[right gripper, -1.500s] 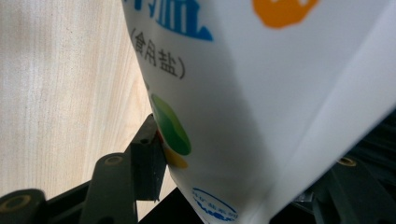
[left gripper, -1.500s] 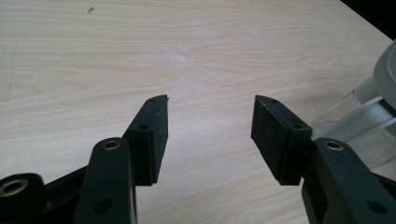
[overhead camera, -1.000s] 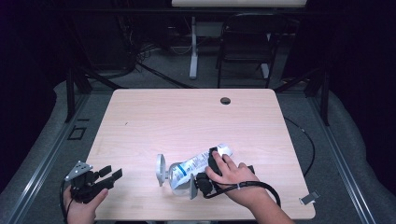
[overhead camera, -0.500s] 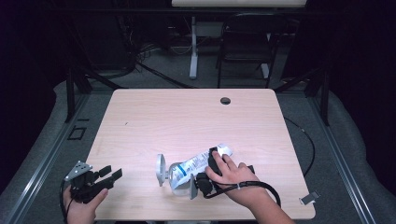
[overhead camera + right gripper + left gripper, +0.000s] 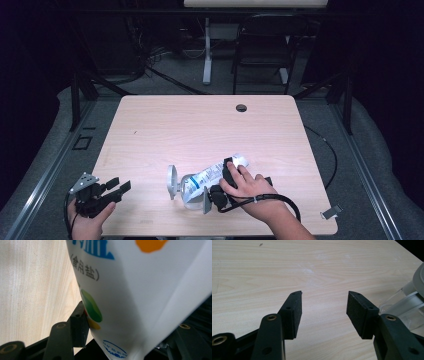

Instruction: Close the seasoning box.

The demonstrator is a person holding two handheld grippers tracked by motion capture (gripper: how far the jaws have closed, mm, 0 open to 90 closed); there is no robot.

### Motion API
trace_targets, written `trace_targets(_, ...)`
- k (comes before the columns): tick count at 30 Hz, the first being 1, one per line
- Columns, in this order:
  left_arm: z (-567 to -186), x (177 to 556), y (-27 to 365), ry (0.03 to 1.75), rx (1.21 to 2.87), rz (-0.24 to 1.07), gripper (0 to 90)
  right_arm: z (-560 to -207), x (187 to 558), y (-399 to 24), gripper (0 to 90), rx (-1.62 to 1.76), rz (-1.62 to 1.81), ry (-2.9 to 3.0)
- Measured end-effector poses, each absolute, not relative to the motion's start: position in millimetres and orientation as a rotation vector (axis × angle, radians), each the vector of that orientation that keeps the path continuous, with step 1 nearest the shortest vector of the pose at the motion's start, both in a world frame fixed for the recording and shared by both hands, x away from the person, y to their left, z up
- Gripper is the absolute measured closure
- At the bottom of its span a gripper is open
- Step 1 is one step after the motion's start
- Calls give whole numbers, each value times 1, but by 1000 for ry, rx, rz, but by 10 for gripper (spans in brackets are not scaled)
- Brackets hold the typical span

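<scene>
A white salt bag with blue print lies near the table's front edge, its lower end by the mouth of a clear jar on its side. The jar's grey lid stands at its left. My right gripper, under the person's hand, is shut on the bag. In the right gripper view the bag sits between the jaws, the left pad presses on it, and the right pad is hidden. My left gripper rests at the front left corner, open and empty, with the jar at its right.
The light wooden table has a round cable hole near its far edge. A black cable trails from the right gripper, and a small metal clip lies at the front right corner. A chair stands beyond the table.
</scene>
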State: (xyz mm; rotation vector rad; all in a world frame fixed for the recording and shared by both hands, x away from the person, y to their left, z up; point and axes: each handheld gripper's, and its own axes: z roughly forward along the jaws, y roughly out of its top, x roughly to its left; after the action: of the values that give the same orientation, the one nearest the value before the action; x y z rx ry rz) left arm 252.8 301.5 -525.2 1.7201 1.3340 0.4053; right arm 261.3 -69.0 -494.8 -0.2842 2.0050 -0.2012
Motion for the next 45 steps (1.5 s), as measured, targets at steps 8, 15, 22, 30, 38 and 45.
trace_targets(8, -526, 253, 303, 1336, 1726, 404, 465, -494, 261, -69, 436, -294, -204, 2001)
trace_targets(15, -526, 253, 302, 1336, 1727, 403, 465, -494, 261, -68, 437, -299, -206, 1997)
trace_targets(22, -526, 253, 303, 1337, 1727, 403, 465, -494, 261, -69, 437, -298, -206, 1998)
trace_targets(30, -526, 253, 303, 1337, 1727, 403, 465, -494, 261, -68, 438, -304, -207, 1996)
trace_targets(38, -526, 253, 303, 1337, 1727, 403, 465, -494, 261, -68, 438, -309, -208, 1995)
trace_targets(45, -526, 253, 303, 1340, 1718, 405, 465, -493, 260, -67, 440, -318, -235, 1985)
